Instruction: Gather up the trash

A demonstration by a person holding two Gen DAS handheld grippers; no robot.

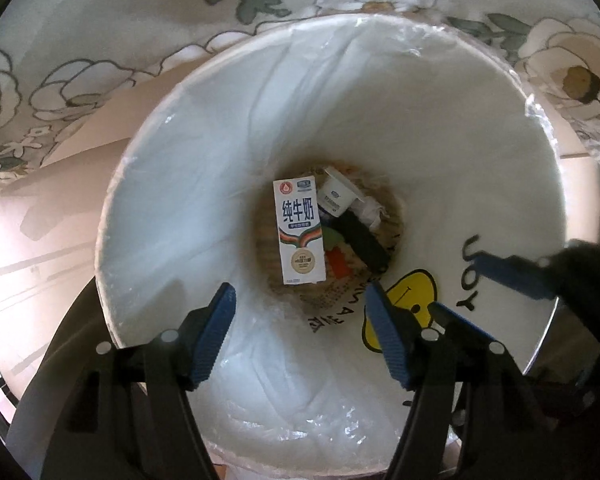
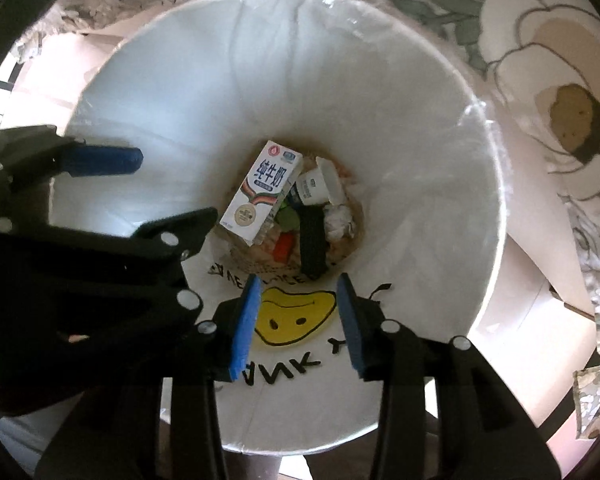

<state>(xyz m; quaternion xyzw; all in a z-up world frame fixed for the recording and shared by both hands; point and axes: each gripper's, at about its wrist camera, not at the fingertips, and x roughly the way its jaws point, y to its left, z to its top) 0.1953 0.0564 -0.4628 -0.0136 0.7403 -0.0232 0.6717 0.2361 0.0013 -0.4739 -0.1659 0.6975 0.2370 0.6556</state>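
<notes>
Both wrist views look straight down into a white bag-lined trash bin [image 1: 440,128] [image 2: 420,128]. At its bottom lie a white milk carton [image 1: 299,230] [image 2: 262,192], a small white yogurt cup [image 1: 336,196] [image 2: 314,186], a black flat object [image 1: 366,246] [image 2: 312,240], crumpled white paper [image 2: 340,218] and orange and green scraps. My left gripper [image 1: 300,300] is open and empty above the bin's near side. My right gripper [image 2: 298,292] is open and empty over the yellow smiley print [image 2: 296,316]. Each gripper shows at the edge of the other's view.
A floral cloth [image 1: 100,32] [image 2: 560,80] lies behind and beside the bin. Pale floor [image 1: 40,240] shows at the left. The bag carries black lettering [image 1: 470,272] near the smiley.
</notes>
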